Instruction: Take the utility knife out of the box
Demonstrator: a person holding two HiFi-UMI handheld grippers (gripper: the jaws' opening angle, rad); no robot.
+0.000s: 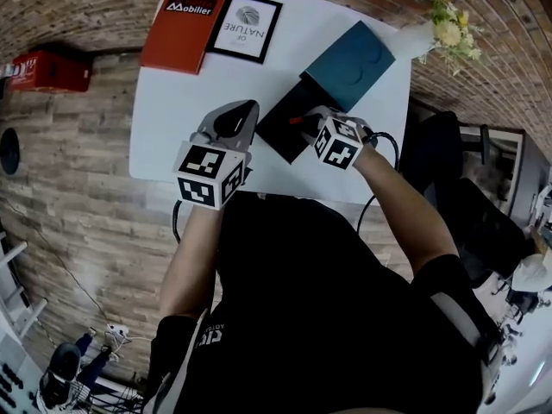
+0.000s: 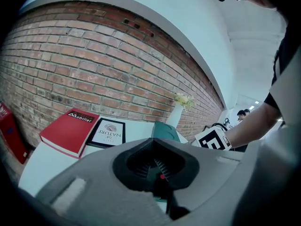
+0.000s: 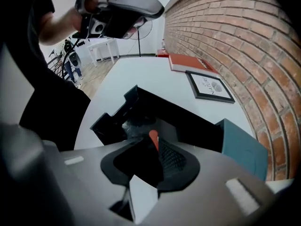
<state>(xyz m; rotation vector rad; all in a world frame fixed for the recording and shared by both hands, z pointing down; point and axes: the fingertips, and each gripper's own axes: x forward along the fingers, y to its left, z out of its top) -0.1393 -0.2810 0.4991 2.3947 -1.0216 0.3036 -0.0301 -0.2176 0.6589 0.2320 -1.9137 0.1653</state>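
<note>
The black box [image 1: 278, 126] lies open on the white counter [image 1: 172, 119]. Its teal lid [image 1: 349, 63] is set just behind it, touching its far edge, so the tray is bare from above. That is likely why the right gripper [image 3: 153, 142] points steeply down over the box: a drop from overhead is the plain way into a shallow tray. Its jaws stand apart with a clear gap and press on nothing.

Just beyond the jaw tips, in the box's near end, lies a greyish shape that I take for the utility knife [image 3: 134, 125]. It is blurred, and I cannot make out its outline. A small orange strip shows right at the tips; whether it belongs to the knife or to the jaws I cannot tell. By my reading the knife is in the box, below and a little ahead of the open jaws, not between them.

The left gripper [image 1: 240, 115] hovers just beside the box's left edge, apart from it. Its jaws are closed on nothing, as the left gripper view [image 2: 157, 166] shows. It probably waits there to steady the box if the box shifts when the knife comes up.

A red book [image 1: 183, 28] and a framed print [image 1: 246, 26] lie well behind the box, out of the way. A vase of flowers [image 1: 431, 33] stands past the lid at the counter's far corner.
</note>
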